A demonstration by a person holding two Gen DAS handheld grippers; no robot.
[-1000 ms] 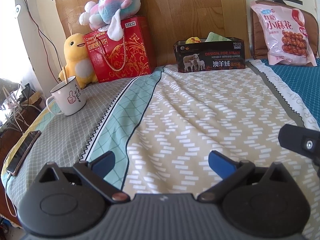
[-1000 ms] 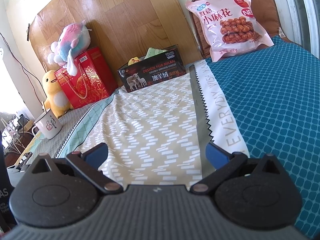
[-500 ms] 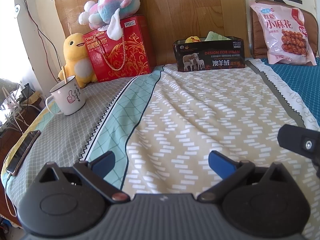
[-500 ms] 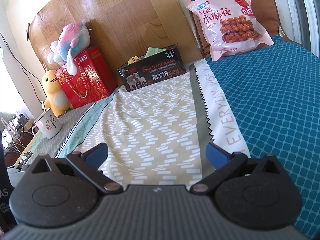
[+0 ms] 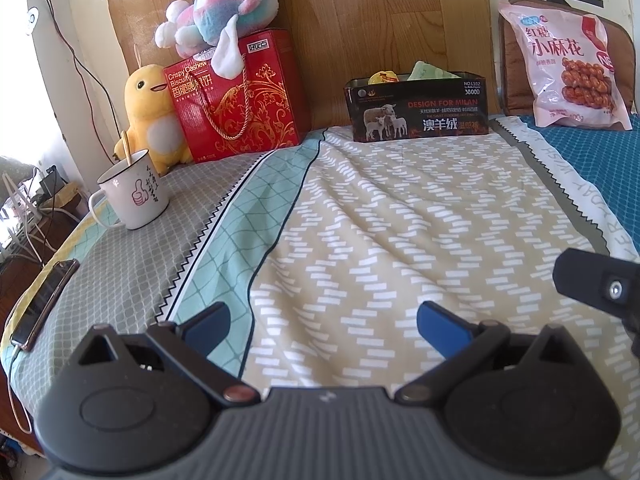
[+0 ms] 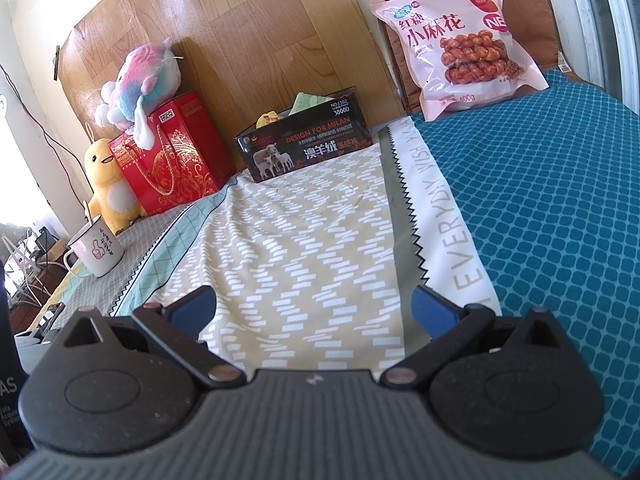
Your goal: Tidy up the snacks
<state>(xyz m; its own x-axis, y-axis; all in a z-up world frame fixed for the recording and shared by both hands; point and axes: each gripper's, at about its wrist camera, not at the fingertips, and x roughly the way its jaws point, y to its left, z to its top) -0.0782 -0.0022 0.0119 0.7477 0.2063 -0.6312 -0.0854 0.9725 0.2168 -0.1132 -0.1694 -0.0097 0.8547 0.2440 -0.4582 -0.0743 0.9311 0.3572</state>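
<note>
Both jaws apart, empty, low over bed (image 5: 400, 208). Pink snack bag (image 6: 460, 40) propped beyond right gripper (image 6: 316, 308): pinch lower edge, carry to black box (image 6: 304, 140). Left gripper (image 5: 322, 320) idle.

**A:** what's the left gripper (image 5: 324, 322) look like up close?

**B:** matte black body, ribbed grey panel in the middle with a tiny white mark on it. Round disc housing either side of that panel, each with a triangular cutout above. Coppery pivot pins, blue fingertips (image 5: 438, 326).

**A:** right gripper (image 6: 316, 306) the same?

**B:** yep, just dustier. From the left wrist view, a black bit of it with a silver screw shows.
</note>
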